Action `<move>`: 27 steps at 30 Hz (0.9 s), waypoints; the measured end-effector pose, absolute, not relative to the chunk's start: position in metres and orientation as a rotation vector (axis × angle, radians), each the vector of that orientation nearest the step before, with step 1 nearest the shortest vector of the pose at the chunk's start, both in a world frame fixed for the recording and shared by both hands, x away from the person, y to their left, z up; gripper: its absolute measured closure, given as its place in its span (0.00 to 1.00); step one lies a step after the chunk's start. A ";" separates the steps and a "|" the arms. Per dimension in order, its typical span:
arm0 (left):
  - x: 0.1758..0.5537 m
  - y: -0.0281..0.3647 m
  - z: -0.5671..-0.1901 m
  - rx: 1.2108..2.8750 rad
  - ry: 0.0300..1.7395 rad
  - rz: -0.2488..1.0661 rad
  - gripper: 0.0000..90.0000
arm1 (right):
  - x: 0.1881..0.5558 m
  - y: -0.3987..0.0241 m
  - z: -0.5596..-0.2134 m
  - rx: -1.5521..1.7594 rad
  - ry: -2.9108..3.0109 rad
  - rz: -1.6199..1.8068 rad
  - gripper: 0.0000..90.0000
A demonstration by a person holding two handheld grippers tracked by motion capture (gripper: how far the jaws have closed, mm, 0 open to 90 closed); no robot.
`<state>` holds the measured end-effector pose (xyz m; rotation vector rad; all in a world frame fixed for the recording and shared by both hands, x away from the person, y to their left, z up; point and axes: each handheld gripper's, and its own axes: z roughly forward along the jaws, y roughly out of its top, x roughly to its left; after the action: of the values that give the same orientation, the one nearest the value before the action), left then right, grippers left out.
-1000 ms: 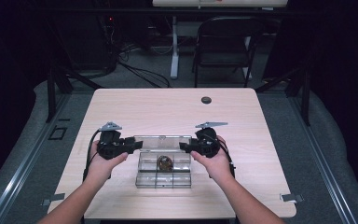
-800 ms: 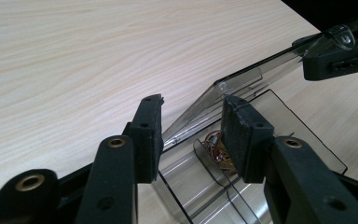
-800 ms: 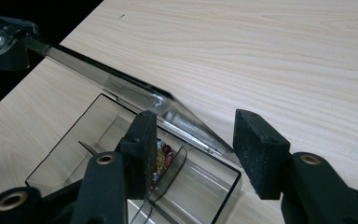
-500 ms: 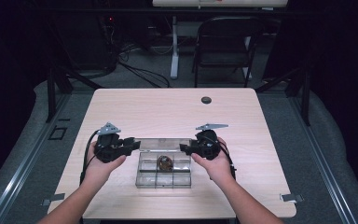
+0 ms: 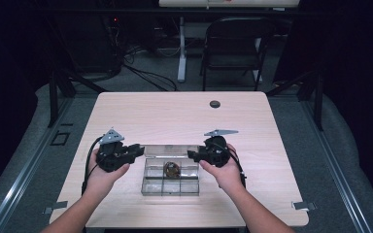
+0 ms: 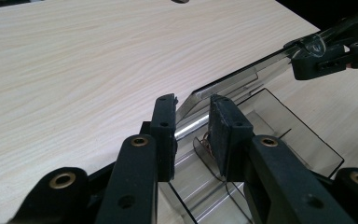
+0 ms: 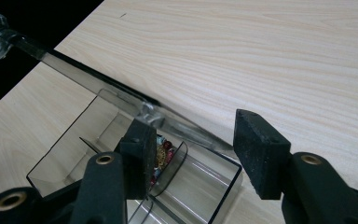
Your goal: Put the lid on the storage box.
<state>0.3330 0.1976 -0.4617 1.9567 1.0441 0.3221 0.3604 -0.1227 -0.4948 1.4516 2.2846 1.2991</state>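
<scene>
Table (image 5: 175, 116) of pale wood carries a clear plastic compartment box (image 5: 171, 175) near the person's edge, with its clear hinged lid (image 5: 170, 150) raised along the far side. The high view gives the overall layout: the left gripper (image 5: 137, 151) stands at the left end of the lid, the right gripper (image 5: 192, 155) at the right end, and a small dark round object (image 5: 215, 104) lies well apart on the far part of the table. It also shows a small brownish item (image 5: 172, 168) in one middle compartment of the box; its kind cannot be told there.

The left gripper view adds the detail at the lid's left end: the lid (image 6: 242, 79) slants up between the jaws of the left gripper (image 6: 191, 123), which have just been closing and now stand narrow around its corner. Whether the pads press on the plastic cannot be told. At the far end, the other gripper's tip meets the lid.

The right gripper view shows the right gripper (image 7: 200, 140) with jaws spread wide. The lid (image 7: 98, 84) edge runs beside the left pad, apparently touching it, while the other pad stands clear over bare table. Multicoloured small parts (image 7: 163, 151) lie in the compartment below.
</scene>
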 end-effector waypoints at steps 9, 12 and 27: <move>0.328 0.199 -0.460 1.949 1.032 0.337 0.83 | 0.360 -0.123 -0.495 1.454 2.283 1.304 0.55; 0.326 0.198 -0.460 1.954 1.021 0.353 0.83 | 0.360 -0.123 -0.495 1.453 2.283 1.307 0.55; 0.321 0.199 -0.462 1.951 1.019 0.346 0.84 | 0.356 -0.124 -0.495 1.447 2.283 1.308 0.55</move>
<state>0.3212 0.1994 -0.4623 1.9508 1.0191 0.3460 0.3561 -0.1235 -0.4954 1.4468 2.2832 1.3077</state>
